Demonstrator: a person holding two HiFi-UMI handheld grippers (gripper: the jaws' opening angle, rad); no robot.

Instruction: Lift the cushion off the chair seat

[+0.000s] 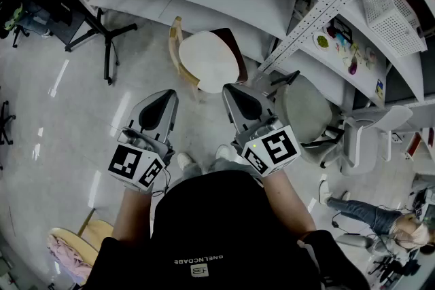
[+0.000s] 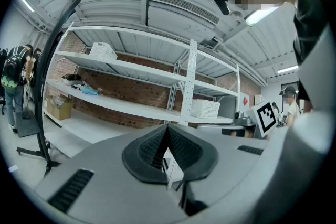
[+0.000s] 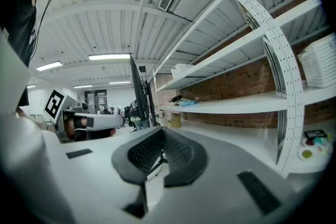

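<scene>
Head view alone shows cushion (image 1: 207,61) on chair (image 1: 175,44); left gripper (image 2: 168,131) and right gripper (image 3: 163,136) are closed, empty.

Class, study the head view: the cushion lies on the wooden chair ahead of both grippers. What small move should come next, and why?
Probably reach both grippers forward and down toward the cushion. It lies flat on the chair seat, untouched. The left gripper and right gripper hover short of it, fingers shut and holding nothing.
</scene>
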